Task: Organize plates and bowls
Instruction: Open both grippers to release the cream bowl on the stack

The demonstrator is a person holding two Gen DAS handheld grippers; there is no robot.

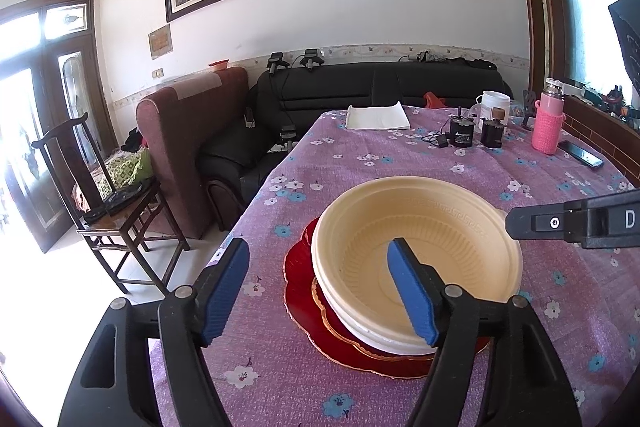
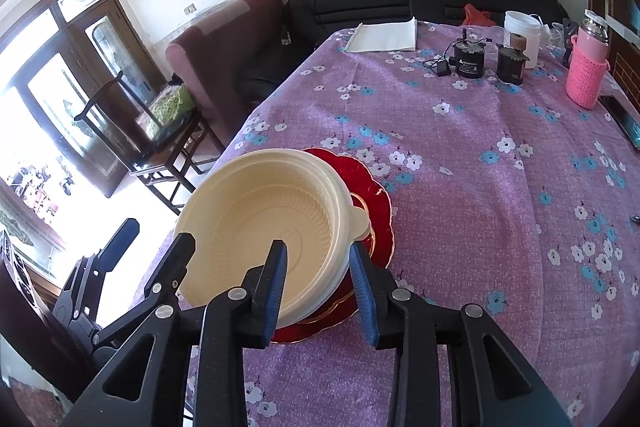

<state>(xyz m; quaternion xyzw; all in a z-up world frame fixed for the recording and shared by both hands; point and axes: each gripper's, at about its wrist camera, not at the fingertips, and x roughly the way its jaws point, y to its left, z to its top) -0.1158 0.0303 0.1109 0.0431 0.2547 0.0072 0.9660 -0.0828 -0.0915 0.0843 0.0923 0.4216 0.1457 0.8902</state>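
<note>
A cream plastic bowl [image 1: 440,227] [image 2: 260,203] sits nested in a whiter bowl, on top of stacked red gold-rimmed plates [image 1: 304,307] [image 2: 360,179] on the purple flowered tablecloth. My left gripper [image 1: 318,291] is open wide. One of its blue pads hangs over the bowl's inside and the other stands outside the bowl's left rim, with neither touching it. My right gripper [image 2: 320,289] straddles the bowl's near right wall with a gap on each side, so it is open. A finger [image 1: 560,223] of the right gripper shows in the left wrist view at the right.
The stack stands near the table's left edge [image 2: 240,143], with a wooden chair [image 1: 100,195] and sofas beyond. At the far end are a folded white cloth [image 1: 378,118], two black motors [image 1: 462,135], a white jar [image 1: 495,107], a pink bottle [image 1: 548,123] and a phone [image 1: 582,154].
</note>
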